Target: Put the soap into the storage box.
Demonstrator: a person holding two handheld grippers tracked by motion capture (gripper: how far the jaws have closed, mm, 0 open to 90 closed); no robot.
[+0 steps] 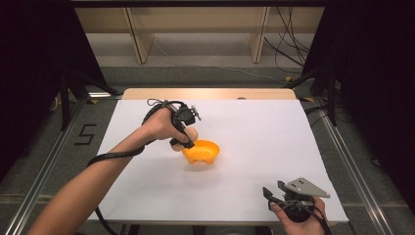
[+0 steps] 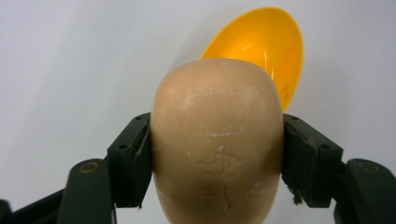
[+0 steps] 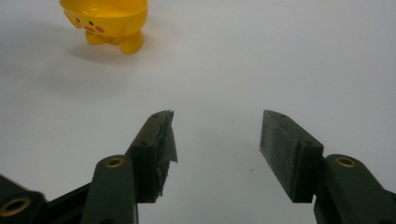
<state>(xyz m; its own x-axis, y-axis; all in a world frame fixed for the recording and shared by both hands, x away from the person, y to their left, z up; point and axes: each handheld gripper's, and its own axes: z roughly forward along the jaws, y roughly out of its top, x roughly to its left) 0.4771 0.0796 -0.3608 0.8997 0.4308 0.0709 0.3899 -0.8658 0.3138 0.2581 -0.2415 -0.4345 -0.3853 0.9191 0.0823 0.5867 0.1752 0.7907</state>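
A yellow bowl (image 1: pixel 202 151) with a painted face and small feet stands near the middle of the white sheet. My left gripper (image 1: pixel 187 141) is shut on a beige egg-shaped object (image 2: pixel 217 140), held just at the bowl's left rim. In the left gripper view the yellow bowl (image 2: pixel 266 44) lies right behind the egg, its hollow showing. My right gripper (image 1: pixel 273 195) rests near the front right of the sheet, open, nothing between its pads. From there the yellow bowl (image 3: pixel 108 21) sits far off at the upper left.
The white sheet (image 1: pixel 254 147) covers the table, with a strip of bare wood (image 1: pixel 210 93) at its far edge. Metal rails, dark stands and cables line the floor on both sides. Wooden shelving stands beyond the table.
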